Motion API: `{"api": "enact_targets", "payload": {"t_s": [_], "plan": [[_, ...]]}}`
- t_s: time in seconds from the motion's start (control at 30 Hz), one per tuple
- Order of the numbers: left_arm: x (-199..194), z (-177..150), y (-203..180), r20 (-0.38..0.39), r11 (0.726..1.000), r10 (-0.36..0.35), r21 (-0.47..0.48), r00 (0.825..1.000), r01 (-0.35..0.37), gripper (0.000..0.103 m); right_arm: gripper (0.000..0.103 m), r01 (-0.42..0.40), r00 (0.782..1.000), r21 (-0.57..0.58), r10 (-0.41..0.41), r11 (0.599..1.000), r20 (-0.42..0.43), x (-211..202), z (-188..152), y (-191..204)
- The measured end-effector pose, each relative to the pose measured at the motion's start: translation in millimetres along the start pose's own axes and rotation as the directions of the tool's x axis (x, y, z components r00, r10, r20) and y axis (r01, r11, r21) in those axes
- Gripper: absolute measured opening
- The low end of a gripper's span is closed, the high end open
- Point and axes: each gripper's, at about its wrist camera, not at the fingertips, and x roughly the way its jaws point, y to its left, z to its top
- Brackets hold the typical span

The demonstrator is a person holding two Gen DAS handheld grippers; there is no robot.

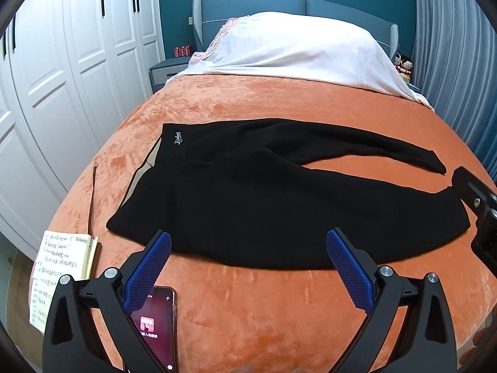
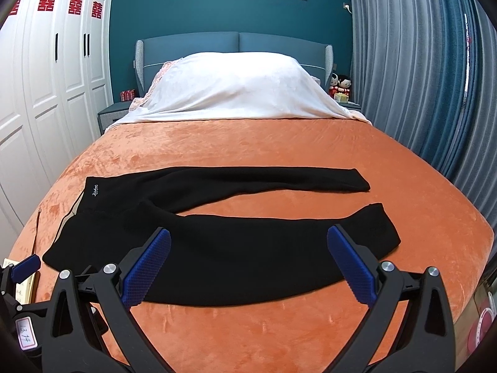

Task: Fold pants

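Lying flat across orange bedspread (image 2: pixel 248 143): black pants (image 2: pixel 217 264), legs apart. Hovering just short of pants, jaws wide: left gripper (image 1: pixel 248 245), right gripper (image 2: pixel 248 242).

Pants (image 1: pixel 248 192): black matt knit cloth.
Blanket (image 1: pixel 279 310): orange plush, slight sheen.
Pads (image 1: pixel 348 267): blue textured rubber-like surface.
Notebook (image 1: pixel 59 267): matt paper.
Phone (image 1: pixel 158 326): glossy screen.
Wardrobe (image 1: pixel 62 77): smooth white panels.

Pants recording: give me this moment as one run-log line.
pants: flat, unfolded, legs apart | left gripper: open, empty | right gripper: open, empty | bedspread: orange
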Motion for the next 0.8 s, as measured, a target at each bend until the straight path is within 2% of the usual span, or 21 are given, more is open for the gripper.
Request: {"api": "enact_targets", "payload": {"t_s": [0.33,0.8], "plan": [[6.7,3.0,-1.6,0.009,1.000,0.010,0.000,1.000,-0.010,0.098,0.098,0.005,1.000,0.004,-0.005,1.000,0.003,6.1,-4.2,-5.7],[38.8,3.0,-0.6,-0.013,1.000,-0.024,0.016,1.000,0.024,0.098,0.098,0.025,0.999,0.009,-0.025,1.000,-0.028,37.1,-15.1,6.1]]}}
